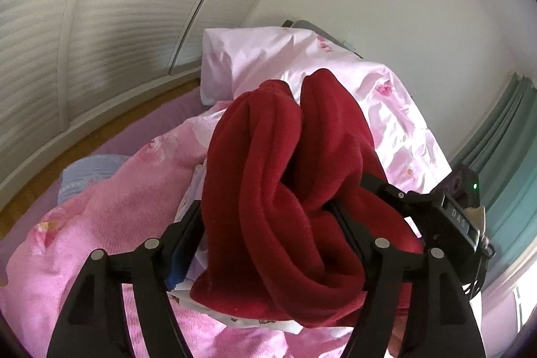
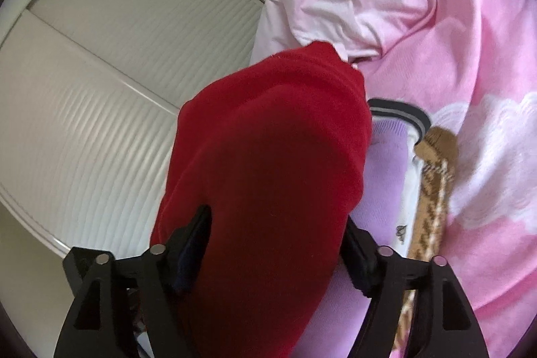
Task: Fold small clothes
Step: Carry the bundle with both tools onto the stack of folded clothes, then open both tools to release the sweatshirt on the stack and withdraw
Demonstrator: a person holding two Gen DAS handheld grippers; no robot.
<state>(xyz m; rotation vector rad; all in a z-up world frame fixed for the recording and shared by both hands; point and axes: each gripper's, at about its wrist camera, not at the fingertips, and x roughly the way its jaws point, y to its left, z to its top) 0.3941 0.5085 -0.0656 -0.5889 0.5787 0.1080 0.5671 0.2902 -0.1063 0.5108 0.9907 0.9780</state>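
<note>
A dark red fleece garment [image 1: 285,176] hangs bunched and twisted between the fingers of my left gripper [image 1: 268,223], which is shut on it above the bed. The same red garment [image 2: 268,163] fills the right wrist view, and my right gripper [image 2: 275,230] is shut on it too. The other gripper's black body [image 1: 446,213] shows at the right of the left wrist view, close against the garment. The fingertips of both grippers are hidden in the cloth.
A pink floral quilt [image 1: 110,210] and a pale pink pillow [image 1: 255,56] lie on the bed. A purple garment [image 2: 382,176], a brown patterned knit piece [image 2: 433,176] and a white garment lie below. White louvered wardrobe doors [image 2: 100,83] stand at left, a teal curtain [image 1: 503,156] at right.
</note>
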